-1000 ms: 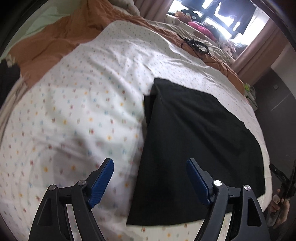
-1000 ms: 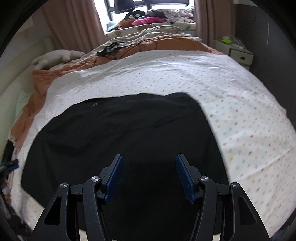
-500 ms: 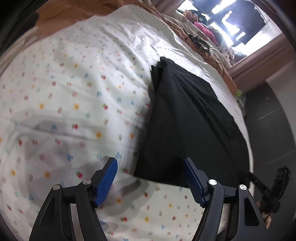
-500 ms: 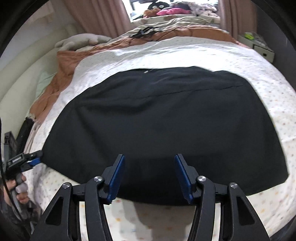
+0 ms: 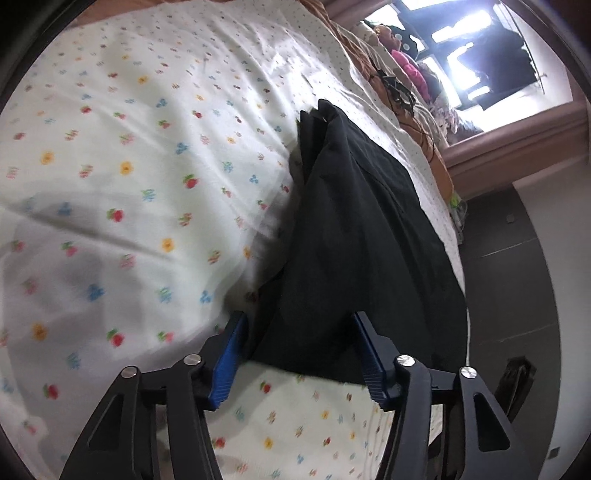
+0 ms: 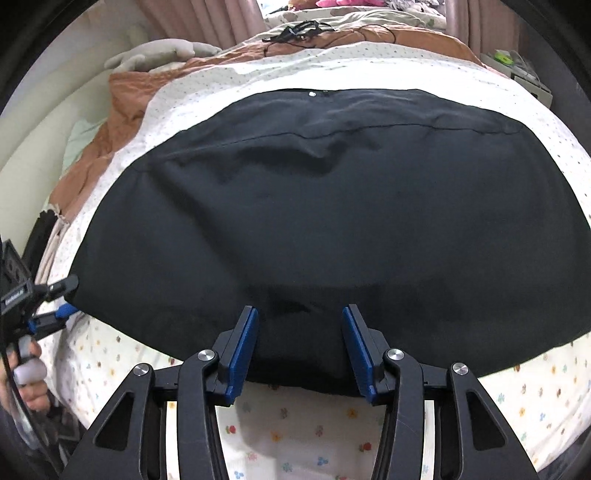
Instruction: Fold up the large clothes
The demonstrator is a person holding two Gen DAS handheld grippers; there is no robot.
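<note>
A large black garment (image 6: 325, 206) lies flat on a white flower-print bedsheet (image 6: 317, 432); it also shows in the left wrist view (image 5: 362, 236). My left gripper (image 5: 299, 325) is open, its blue-padded jaws either side of the garment's near left corner, low over the sheet. My right gripper (image 6: 301, 317) is open, its jaws standing over the garment's near hem around the middle. Neither grips cloth. The left gripper also shows at the left edge of the right wrist view (image 6: 62, 295).
An orange blanket (image 6: 122, 122) and a grey plush toy (image 6: 159, 55) lie at the bed's far side. Black cables (image 6: 295, 29) lie on the far bedding. A curtained window (image 5: 480, 62) is beyond. A dark wall (image 5: 524, 266) runs along the bed's right.
Both grippers have moved down and forward to the garment's near edge. The left one now straddles the corner, the right one the hem. Both jaws stay open.
</note>
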